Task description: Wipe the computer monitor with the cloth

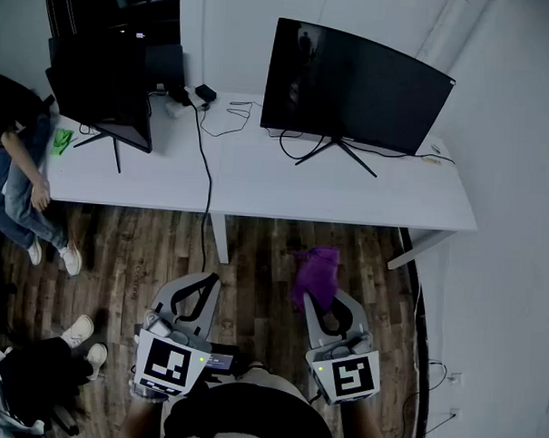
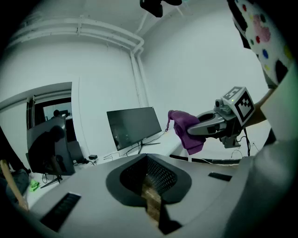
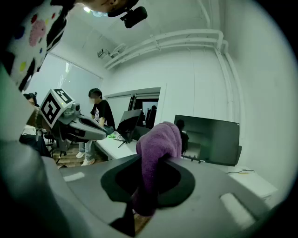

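Right hand-held gripper point(image 1: 328, 302) is clamped on the purple cloth point(image 1: 316, 270); left hand-held gripper point(image 1: 208, 283) has jaws together, empty.

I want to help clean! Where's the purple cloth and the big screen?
purple cloth point(image 1: 316, 270), head view, its bunched middle.
big screen point(image 1: 353, 85), head view, middle of its dark panel.

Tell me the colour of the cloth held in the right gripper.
Purple. The cloth shows best in the right gripper view, pinched between the jaws.

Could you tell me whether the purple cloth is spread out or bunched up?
Bunched up: the purple cloth hangs crumpled, pinched in the right gripper.
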`<state>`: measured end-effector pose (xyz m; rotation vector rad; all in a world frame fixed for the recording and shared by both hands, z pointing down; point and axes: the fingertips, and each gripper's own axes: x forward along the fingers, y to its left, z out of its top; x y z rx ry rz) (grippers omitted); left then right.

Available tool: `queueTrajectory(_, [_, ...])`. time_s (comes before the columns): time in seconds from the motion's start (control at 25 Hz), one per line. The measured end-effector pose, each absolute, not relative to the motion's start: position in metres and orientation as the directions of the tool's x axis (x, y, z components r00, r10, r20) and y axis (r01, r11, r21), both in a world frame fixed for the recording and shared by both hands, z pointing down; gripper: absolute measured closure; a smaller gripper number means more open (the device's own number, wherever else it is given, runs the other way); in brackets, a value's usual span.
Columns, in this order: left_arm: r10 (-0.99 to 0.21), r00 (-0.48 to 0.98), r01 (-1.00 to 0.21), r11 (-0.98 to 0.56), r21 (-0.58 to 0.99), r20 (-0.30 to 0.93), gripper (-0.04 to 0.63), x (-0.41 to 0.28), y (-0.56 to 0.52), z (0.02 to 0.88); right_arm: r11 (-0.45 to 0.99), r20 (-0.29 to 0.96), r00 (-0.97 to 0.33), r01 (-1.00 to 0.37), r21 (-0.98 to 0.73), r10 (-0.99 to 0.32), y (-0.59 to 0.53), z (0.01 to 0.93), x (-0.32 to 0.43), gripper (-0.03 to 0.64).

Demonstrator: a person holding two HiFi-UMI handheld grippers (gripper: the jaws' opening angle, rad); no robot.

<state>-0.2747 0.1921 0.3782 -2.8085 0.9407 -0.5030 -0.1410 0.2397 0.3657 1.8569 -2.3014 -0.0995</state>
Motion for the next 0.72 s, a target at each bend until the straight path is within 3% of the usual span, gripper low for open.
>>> queueTrajectory(0.72, [-0.615,0.741,-0.569,-0.788,-0.236,0.268,0.589,-0.255,0.226,0.38,0.206,0.078,-0.198,-0.97,0.126,-0.977,0.276,0.366,-0.119,0.548])
